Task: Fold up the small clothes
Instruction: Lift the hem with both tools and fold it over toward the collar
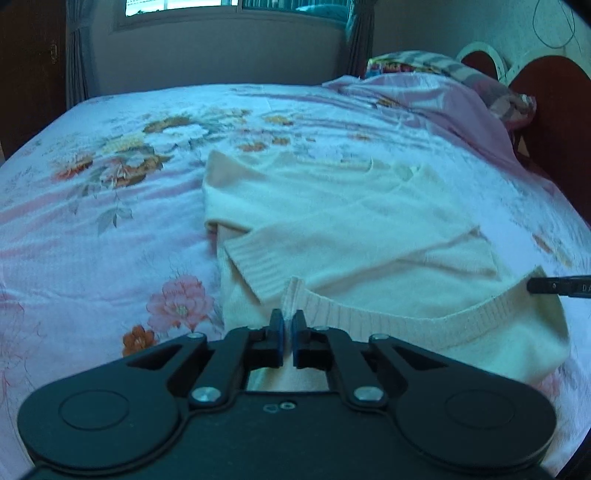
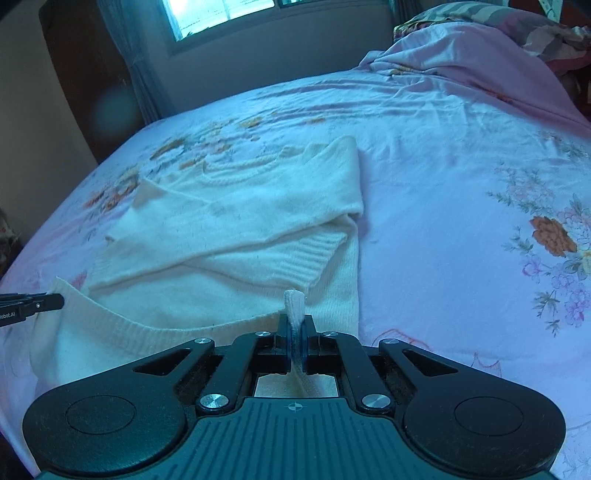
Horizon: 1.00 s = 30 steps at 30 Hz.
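Note:
A cream knit sweater [image 1: 332, 206] lies on the floral bedsheet [image 1: 110, 184], both sleeves folded across its body. My left gripper [image 1: 287, 325] is shut on the ribbed hem at the sweater's near left corner. My right gripper [image 2: 294, 328] is shut on the hem at the near right corner, a tuft of knit sticking up between its blue pads [image 2: 284, 339]. The hem [image 1: 406, 321] is lifted a little between the two grippers. The sweater also shows in the right wrist view [image 2: 240, 206]. Each gripper's tip shows at the edge of the other's view [image 1: 554, 286] [image 2: 33, 304].
A pink blanket [image 1: 424, 96] and striped pillows [image 1: 461, 68] are heaped at the far right by the dark red headboard [image 1: 554, 110]. A window [image 1: 236, 5] and curtains [image 1: 75, 48] stand beyond the bed's far edge. A dark wardrobe [image 1: 29, 74] is at the left.

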Each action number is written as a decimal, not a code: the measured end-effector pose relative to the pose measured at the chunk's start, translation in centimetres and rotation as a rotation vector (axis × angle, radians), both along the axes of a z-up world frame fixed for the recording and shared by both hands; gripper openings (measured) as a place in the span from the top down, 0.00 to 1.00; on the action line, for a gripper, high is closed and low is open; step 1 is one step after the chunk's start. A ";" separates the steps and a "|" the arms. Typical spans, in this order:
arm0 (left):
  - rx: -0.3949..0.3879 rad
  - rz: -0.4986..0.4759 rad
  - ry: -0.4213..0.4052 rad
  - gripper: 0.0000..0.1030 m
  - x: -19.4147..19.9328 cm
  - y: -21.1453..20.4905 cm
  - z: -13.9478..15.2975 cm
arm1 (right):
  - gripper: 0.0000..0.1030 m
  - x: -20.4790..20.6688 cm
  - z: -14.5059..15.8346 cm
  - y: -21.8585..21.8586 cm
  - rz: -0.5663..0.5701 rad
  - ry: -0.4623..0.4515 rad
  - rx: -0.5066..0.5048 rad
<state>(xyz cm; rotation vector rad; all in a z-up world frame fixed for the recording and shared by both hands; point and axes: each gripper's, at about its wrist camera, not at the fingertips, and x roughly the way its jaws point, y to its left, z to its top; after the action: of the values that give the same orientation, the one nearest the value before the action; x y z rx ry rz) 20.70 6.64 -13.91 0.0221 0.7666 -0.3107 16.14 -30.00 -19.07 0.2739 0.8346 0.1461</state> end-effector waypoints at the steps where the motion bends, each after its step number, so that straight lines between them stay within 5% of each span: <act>1: -0.015 0.010 -0.005 0.97 0.2 0.1 0.3 | 0.96 0.1 0.3 -0.1 -0.011 -0.011 0.004; 7: -0.087 0.069 -0.056 0.97 3.4 0.3 2.6 | 0.96 2.7 2.6 -1.2 -0.062 -0.082 0.028; 19: -0.136 0.163 -0.108 0.97 15.2 -1.3 4.6 | 0.96 15.1 4.4 -2.2 -0.103 -0.164 0.011; 30: -0.132 0.226 -0.041 0.97 25.1 -2.8 0.1 | 0.96 26.8 -0.3 -3.7 -0.148 -0.109 -0.007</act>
<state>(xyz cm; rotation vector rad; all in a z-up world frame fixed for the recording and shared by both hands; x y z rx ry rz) 45.84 3.87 -13.77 -0.1815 0.6994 -0.1451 42.96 -33.71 -19.32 0.3174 0.7041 0.0198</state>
